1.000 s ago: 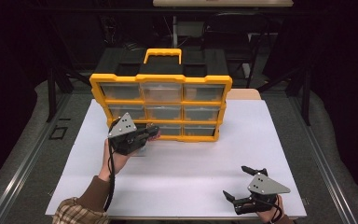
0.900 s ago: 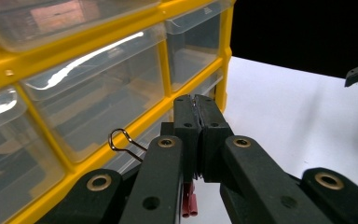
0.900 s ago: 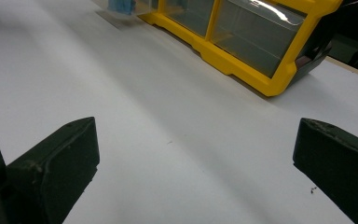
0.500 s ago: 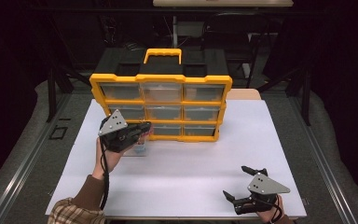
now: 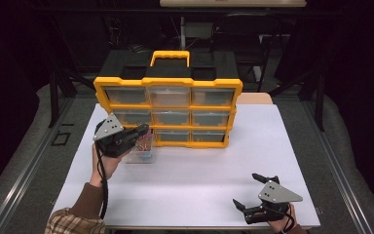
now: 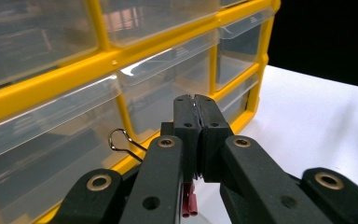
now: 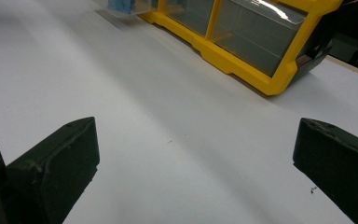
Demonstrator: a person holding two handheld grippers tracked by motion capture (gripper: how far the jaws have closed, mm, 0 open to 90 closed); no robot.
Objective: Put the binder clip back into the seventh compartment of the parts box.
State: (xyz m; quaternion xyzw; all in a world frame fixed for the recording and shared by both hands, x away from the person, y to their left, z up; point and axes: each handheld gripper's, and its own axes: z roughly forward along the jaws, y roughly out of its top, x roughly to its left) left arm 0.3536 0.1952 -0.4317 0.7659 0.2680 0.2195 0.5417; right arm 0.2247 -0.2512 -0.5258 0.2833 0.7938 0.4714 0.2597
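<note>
The white table (image 5: 190, 180) is bright and evenly lit from above, while the room behind it stays almost black. In the high view the picture is a little soft and grainy. In the left gripper view the clear drawers (image 6: 168, 88) beyond the closed jaws carry white glare streaks, and the drawers nearest the lens are blurred. In the right gripper view the jaws at the bottom corners are out of focus, and the yellow organizer (image 7: 261, 74) ahead of them throws a soft shadow on the table.

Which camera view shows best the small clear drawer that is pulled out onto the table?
The high view: the clear drawer sits whole on the white table, beside the left gripper. The right gripper view catches only its corner, far off. In the left gripper view, I cannot make it out.
</note>
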